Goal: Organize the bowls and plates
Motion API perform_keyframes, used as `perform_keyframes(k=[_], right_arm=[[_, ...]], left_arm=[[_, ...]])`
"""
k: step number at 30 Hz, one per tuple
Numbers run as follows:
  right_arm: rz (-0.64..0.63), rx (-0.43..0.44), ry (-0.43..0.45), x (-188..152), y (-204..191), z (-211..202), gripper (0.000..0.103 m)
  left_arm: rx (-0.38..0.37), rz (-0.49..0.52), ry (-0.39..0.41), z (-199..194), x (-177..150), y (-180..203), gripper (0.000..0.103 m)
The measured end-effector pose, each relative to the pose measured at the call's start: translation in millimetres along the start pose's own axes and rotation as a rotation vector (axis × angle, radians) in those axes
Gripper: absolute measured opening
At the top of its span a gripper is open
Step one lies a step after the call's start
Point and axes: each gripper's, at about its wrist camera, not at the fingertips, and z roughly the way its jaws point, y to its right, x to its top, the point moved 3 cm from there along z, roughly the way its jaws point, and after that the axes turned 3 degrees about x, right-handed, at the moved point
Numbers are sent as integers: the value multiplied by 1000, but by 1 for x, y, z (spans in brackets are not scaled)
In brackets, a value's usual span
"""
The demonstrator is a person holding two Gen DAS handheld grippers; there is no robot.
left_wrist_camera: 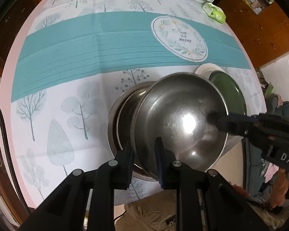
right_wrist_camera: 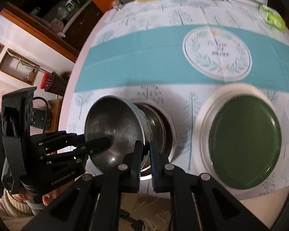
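Bowl (left_wrist_camera: pixel 181 119) is tilted over the steel stack (left_wrist_camera: pixel 121 119), just left of the green plate (right_wrist_camera: pixel 244 142). Left gripper (left_wrist_camera: pixel 144 163) and right gripper (right_wrist_camera: pixel 144 157) each pinch its rim on opposite sides. Level it, centre over the stack, lower evenly, release together.

Home dining area, likely: tablecloth (left_wrist_camera: pixel 67 57), wooden cabinet (right_wrist_camera: pixel 54 13).

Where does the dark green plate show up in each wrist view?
Left wrist: the green plate sits right of centre, partly hidden behind the held steel bowl.
Right wrist: lower right, fully visible on a white plate.
Shared landmark: the oval wreath print on the tablecloth.
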Motion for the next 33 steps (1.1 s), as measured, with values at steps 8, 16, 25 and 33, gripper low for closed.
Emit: perform_keyframes(k=[8,16,25,33], right_arm=[[58,26,-61,-5,18,20,8],[56,20,-94,1,20,32,8],[63,6,-100,5,23,38,8],[41,-25,-74,8,19,36,8]], left_arm=[[40,0,-19,12,-1,5,20],[36,-26,-39,21,4,3,31],[46,-22,-31,20,8,0,33],[42,-2,-31,21,10,1,46]])
